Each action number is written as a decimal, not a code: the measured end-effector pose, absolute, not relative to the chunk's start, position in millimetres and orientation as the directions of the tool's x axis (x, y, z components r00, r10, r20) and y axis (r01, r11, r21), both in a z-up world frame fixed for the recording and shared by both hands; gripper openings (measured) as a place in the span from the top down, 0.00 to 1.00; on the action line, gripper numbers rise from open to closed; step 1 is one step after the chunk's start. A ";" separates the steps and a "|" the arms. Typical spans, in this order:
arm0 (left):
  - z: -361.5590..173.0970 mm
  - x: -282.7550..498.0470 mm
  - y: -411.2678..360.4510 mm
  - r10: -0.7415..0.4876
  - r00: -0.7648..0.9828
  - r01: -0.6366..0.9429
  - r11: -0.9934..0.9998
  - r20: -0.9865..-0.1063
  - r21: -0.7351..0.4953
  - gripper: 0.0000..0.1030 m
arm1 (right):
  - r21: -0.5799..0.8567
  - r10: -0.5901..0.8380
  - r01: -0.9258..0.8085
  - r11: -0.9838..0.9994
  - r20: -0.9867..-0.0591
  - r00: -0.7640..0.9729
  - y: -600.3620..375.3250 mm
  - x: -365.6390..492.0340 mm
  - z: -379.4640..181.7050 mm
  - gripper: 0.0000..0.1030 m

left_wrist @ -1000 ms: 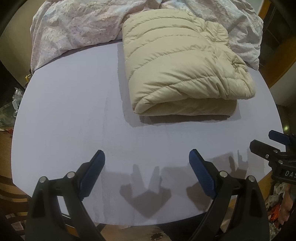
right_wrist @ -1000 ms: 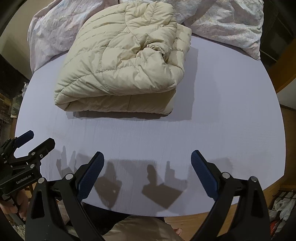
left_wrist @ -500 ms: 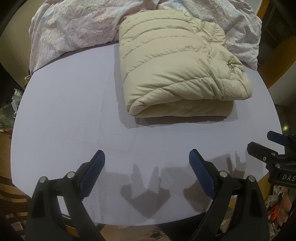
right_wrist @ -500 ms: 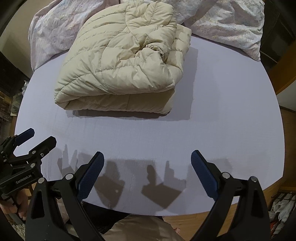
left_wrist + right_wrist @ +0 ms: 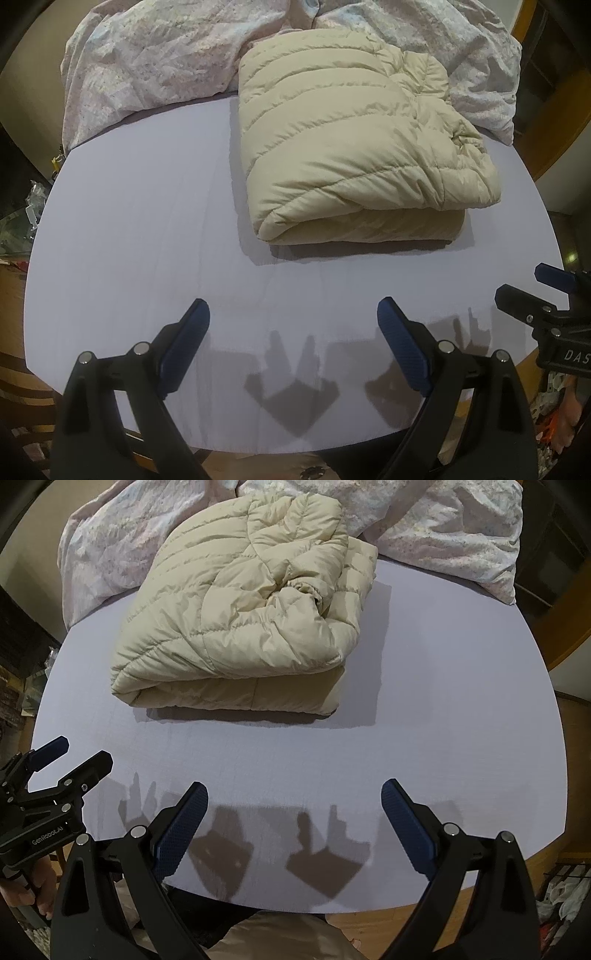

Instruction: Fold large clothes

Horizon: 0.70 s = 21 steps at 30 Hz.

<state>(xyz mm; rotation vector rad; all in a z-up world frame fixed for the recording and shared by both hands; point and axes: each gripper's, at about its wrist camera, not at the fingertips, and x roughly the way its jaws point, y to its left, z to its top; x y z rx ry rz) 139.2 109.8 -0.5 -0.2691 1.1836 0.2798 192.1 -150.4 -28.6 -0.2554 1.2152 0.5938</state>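
A cream quilted puffer jacket [image 5: 354,147] [image 5: 243,627] lies folded into a thick bundle on the far half of a pale lilac round table [image 5: 140,229] [image 5: 443,701]. My left gripper [image 5: 293,314] hovers open over the near part of the table, well short of the jacket, nothing between its blue pads. My right gripper [image 5: 294,794] is likewise open and empty, near the table's front edge. Each gripper shows in the other's view: the right gripper [image 5: 535,291] at the right edge, the left gripper [image 5: 70,755] at the left edge.
A crumpled white floral sheet [image 5: 155,62] [image 5: 443,528] is heaped along the table's far edge behind the jacket. A hand [image 5: 26,890] holds the left gripper's handle. Wooden floor and clutter lie beyond the table's rim.
The left wrist view has shifted a little, so the jacket sits slightly more to the left in it. Both grippers stay open; the jacket itself has not moved.
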 end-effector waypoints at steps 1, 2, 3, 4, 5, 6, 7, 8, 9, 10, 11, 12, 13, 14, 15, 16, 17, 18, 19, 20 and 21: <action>-0.1 139.3 110.1 0.074 0.353 -0.353 0.934 -0.933 -0.060 0.11 | 0.124 0.293 -0.556 0.822 -0.929 0.227 -150.0 191.8 -27.6 0.06; 0.1 139.4 110.3 0.074 0.353 -0.354 0.933 -0.933 -0.060 0.11 | 0.122 0.294 -0.557 0.821 -0.927 0.231 -149.5 191.6 -26.7 0.06; 0.2 139.5 110.7 0.074 0.354 -0.355 0.933 -0.932 -0.061 0.11 | 0.118 0.295 -0.558 0.821 -0.925 0.238 -149.0 191.1 -25.7 0.06; 0.3 139.8 111.2 0.074 0.355 -0.355 0.933 -0.932 -0.061 0.11 | 0.116 0.296 -0.560 0.820 -0.924 0.242 -148.5 190.7 -25.0 0.06; 0.4 139.7 111.4 0.074 0.356 -0.357 0.932 -0.932 -0.062 0.11 | 0.115 0.298 -0.562 0.819 -0.922 0.245 -147.9 190.4 -24.1 0.06; 0.5 139.8 111.7 0.074 0.357 -0.357 0.932 -0.931 -0.063 0.11 | 0.114 0.299 -0.562 0.819 -0.921 0.248 -147.5 190.2 -23.6 0.06; 0.8 140.0 112.2 0.073 0.359 -0.357 0.932 -0.930 -0.064 0.11 | 0.111 0.299 -0.564 0.818 -0.920 0.252 -147.0 190.4 -22.8 0.06; 0.9 139.9 112.2 0.074 0.360 -0.358 0.932 -0.930 -0.065 0.11 | 0.111 0.300 -0.563 0.819 -0.919 0.255 -146.9 190.4 -22.1 0.06; 1.2 140.0 112.4 0.073 0.362 -0.358 0.931 -0.929 -0.066 0.11 | 0.110 0.301 -0.563 0.819 -0.918 0.257 -146.9 190.7 -21.6 0.06; 1.5 140.1 112.9 0.073 0.364 -0.358 0.931 -0.929 -0.067 0.11 | 0.109 0.303 -0.562 0.820 -0.916 0.263 -147.3 190.8 -20.6 0.06; 1.9 139.5 113.1 0.074 0.366 -0.360 0.931 -0.928 -0.068 0.11 | 0.108 0.304 -0.561 0.821 -0.914 0.268 -147.4 190.8 -19.8 0.06; 2.4 139.5 113.3 0.074 0.368 -0.360 0.930 -0.927 -0.069 0.11 | 0.107 0.304 -0.561 0.821 -0.913 0.271 -147.7 190.9 -19.3 0.06; 2.9 139.5 113.4 0.075 0.370 -0.361 0.930 -0.926 -0.069 0.11 | 0.107 0.305 -0.560 0.821 -0.912 0.273 -147.7 191.1 -18.8 0.06; 3.4 139.5 113.0 0.075 0.372 -0.361 0.930 -0.925 -0.069 0.11 | 0.108 0.307 -0.560 0.821 -0.912 0.274 -147.8 191.1 -18.5 0.06; 3.9 139.5 113.1 0.076 0.374 -0.361 0.930 -0.924 -0.070 0.11 | 0.108 0.307 -0.559 0.822 -0.911 0.275 -147.9 191.3 -18.2 0.06; 4.1 139.4 113.1 0.077 0.375 -0.361 0.930 -0.924 -0.070 0.11 | 0.108 0.308 -0.560 0.822 -0.910 0.276 -147.8 191.0 -18.2 0.06; 4.6 139.5 113.4 0.077 0.377 -0.361 0.930 -0.923 -0.070 0.11 | 0.109 0.309 -0.559 0.822 -0.910 0.277 -148.0 191.0 -18.2 0.06; 4.9 139.3 113.4 0.077 0.378 -0.360 0.930 -0.923 -0.070 0.11 | 0.110 0.310 -0.559 0.822 -0.909 0.277 -148.2 190.6 -18.3 0.06; 5.2 139.2 113.1 0.077 0.379 -0.360 0.930 -0.922 -0.070 0.11 | 0.110 0.310 -0.559 0.822 -0.909 0.277 -148.2 190.5 -18.3 0.06; 5.1 139.2 113.0 0.078 0.379 -0.360 0.930 -0.922 -0.069 0.11 | 0.112 0.311 -0.558 0.822 -0.909 0.277 -148.5 190.5 -18.4 0.06; 5.5 139.3 112.8 0.078 0.379 -0.360 0.930 -0.922 -0.069 0.11 | 0.112 0.312 -0.558 0.822 -0.909 0.277 -148.5 190.2 -18.4 0.06</action>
